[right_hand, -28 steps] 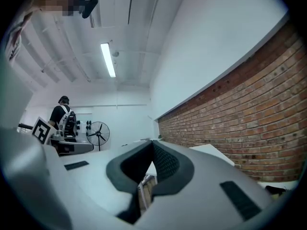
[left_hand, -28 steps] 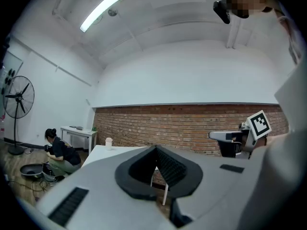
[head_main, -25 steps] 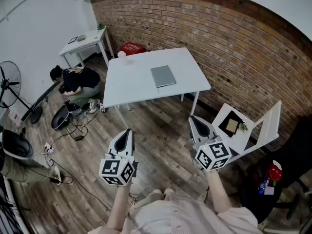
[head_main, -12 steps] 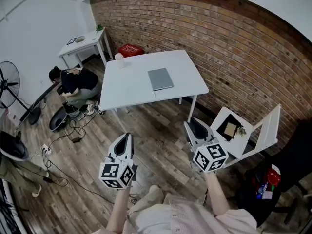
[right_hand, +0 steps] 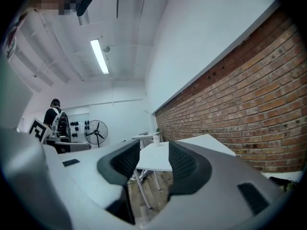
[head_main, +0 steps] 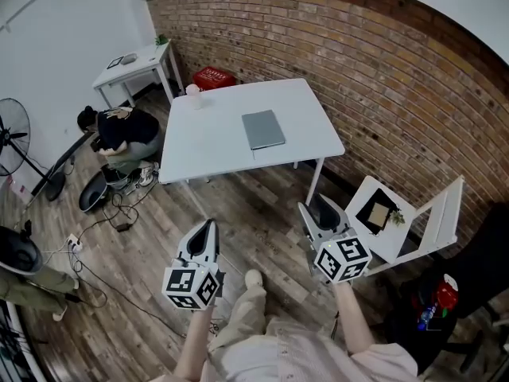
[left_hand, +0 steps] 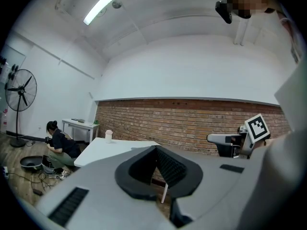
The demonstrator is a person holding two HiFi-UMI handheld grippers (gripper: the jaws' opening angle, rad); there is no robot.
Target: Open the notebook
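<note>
Grey notebook lies closed on the bench, well beyond the left gripper, jaws together, and right gripper, jaws just opened empty, seemingly readied for its cover.

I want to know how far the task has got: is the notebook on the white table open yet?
No, the grey notebook lies flat on the white table with its cover closed.

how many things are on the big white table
2: the closed grey notebook near the middle of the table, and a small white cup at its far left corner. Nothing seems hidden.
</note>
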